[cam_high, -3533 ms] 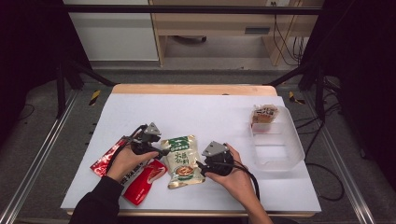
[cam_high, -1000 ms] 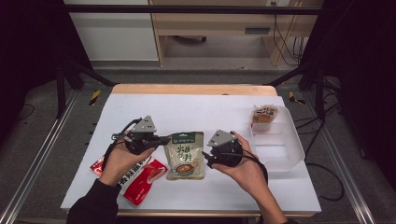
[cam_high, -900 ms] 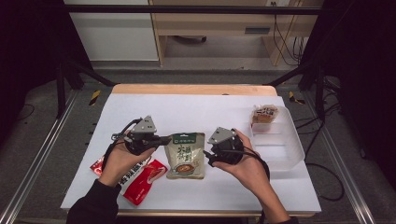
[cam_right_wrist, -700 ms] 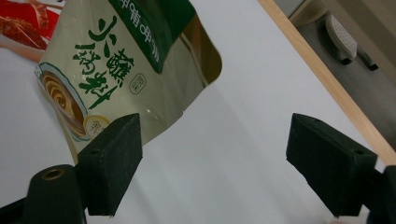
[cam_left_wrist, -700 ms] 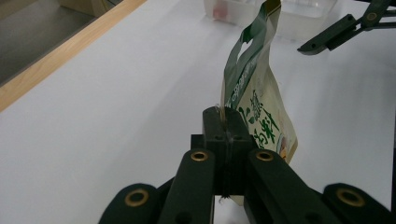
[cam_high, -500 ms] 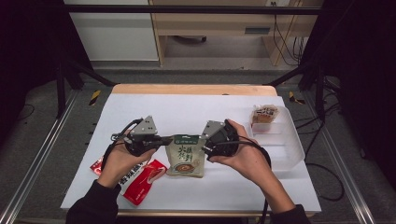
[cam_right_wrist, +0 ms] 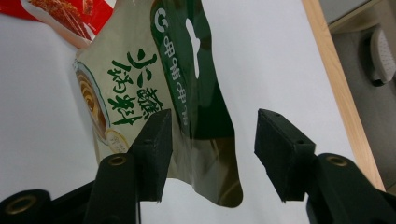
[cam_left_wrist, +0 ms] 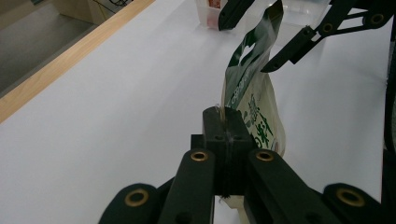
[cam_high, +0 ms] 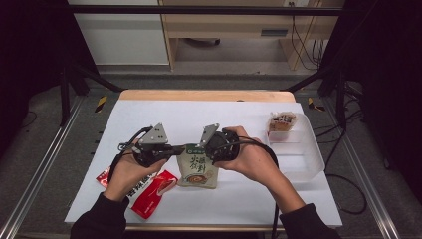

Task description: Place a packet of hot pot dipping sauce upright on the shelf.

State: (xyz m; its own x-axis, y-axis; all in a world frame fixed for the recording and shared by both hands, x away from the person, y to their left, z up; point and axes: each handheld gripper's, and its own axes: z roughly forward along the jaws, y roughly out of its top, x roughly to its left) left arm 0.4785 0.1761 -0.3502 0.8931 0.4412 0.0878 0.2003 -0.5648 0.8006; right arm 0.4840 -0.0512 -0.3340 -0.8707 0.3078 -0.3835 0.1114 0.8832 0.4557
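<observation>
While left hand-held gripper (cam_left_wrist: 223,126) pinches pouch (cam_left_wrist: 250,100), right hand-held gripper (cam_right_wrist: 210,140) closing, straddling it

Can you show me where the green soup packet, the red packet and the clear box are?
green soup packet (cam_high: 198,168): high view, on its printed front.
red packet (cam_high: 155,191): high view, on its red middle.
clear box (cam_high: 314,158): high view, on its right rim.

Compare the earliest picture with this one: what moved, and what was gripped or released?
The green-and-beige foil snack pouch was lifted by its top edge: the left claw is shut on it. The right claw came up around its other corner, jaws just closing, pads not yet pressing. The red snack packets and the clear plastic bin stayed put.
</observation>
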